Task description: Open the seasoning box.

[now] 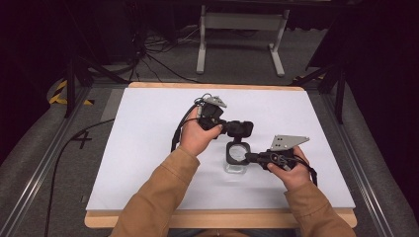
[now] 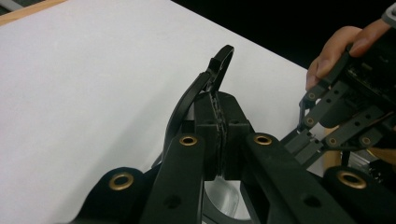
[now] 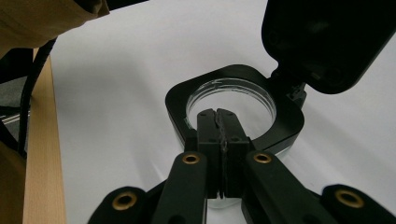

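- left tool [image 1: 243, 129]: jaws pressed together on the thin edge of the black hinged lid [image 2: 219, 70], holding it swung up and open above the container; the lid looks like light, stiff plastic, and its rim is the natural place to pinch it
- clear container [image 1: 236, 157]: stands near the middle of the white counter [image 1: 148, 148], between the two hands; a square body with rounded corners, a black collar [image 3: 177, 100] round a circular mouth and clear walls below; it looks rigid and light, the clear part smooth and likely slippery, so it could tip or slide if the lid is pulled hard
- hinge [image 3: 292, 88]: small and thin, i judge it the weakest spot, so the lid should be swung gently, not twisted
- right tool [image 1: 248, 157]: jaws closed on the near side of the black collar, steadying the container; the collar gives a firmer hold than the clear wall
- writing: no brand, label or lettering can be read on the container, the lid or the counter
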Demonstrator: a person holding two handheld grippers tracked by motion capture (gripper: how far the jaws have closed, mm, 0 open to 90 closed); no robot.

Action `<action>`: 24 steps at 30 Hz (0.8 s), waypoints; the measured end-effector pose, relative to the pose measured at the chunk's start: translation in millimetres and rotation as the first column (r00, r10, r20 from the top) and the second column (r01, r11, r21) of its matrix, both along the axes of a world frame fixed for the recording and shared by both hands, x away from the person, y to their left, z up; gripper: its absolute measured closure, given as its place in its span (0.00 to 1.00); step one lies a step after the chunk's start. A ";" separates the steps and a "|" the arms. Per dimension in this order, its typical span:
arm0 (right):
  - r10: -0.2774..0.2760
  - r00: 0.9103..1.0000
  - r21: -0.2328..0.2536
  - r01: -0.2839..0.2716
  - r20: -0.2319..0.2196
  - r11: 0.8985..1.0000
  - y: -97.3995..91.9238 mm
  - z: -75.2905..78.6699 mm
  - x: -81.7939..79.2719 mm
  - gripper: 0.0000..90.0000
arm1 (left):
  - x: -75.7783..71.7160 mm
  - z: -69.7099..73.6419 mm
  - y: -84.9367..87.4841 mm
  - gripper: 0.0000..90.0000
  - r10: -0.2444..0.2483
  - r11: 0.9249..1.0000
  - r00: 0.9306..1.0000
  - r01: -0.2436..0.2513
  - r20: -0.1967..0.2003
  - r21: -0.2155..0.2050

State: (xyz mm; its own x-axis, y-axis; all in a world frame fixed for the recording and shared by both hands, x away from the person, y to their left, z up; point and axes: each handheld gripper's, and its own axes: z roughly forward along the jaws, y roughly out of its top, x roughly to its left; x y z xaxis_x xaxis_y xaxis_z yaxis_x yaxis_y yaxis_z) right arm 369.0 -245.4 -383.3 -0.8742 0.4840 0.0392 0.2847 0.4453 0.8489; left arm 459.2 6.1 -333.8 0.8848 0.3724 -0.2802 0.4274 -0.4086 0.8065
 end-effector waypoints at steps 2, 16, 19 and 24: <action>0.001 1.000 -0.001 -0.001 0.001 1.000 -0.1 -0.1 0.0 0.99 | 1.4 -0.7 -0.2 0.99 0.010 1.000 1.000 -0.010 0.000 -0.006; 0.038 0.999 -0.014 -0.037 0.037 0.999 -1.1 -0.8 1.6 1.00 | 11.0 -5.2 0.5 1.00 0.047 0.999 0.999 -0.047 -0.022 -0.027; 0.040 0.999 -0.013 -0.039 0.038 0.999 -1.4 -1.1 1.6 1.00 | 9.8 -4.9 -0.5 1.00 0.051 0.998 0.999 -0.051 -0.015 -0.025; 0.040 0.999 -0.015 -0.039 0.034 0.999 -1.1 -0.8 1.7 1.00 | 6.3 -1.4 -0.5 0.99 0.039 0.999 0.999 -0.039 0.002 0.000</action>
State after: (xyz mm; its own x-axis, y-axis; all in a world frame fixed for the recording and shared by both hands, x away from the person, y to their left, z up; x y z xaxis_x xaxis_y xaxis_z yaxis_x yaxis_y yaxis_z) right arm 370.7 -246.4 -384.1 -0.8933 0.4494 0.0020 0.2370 0.4675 0.8516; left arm 465.6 5.6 -335.1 0.8703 0.4065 -0.2781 0.4410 -0.3915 0.8076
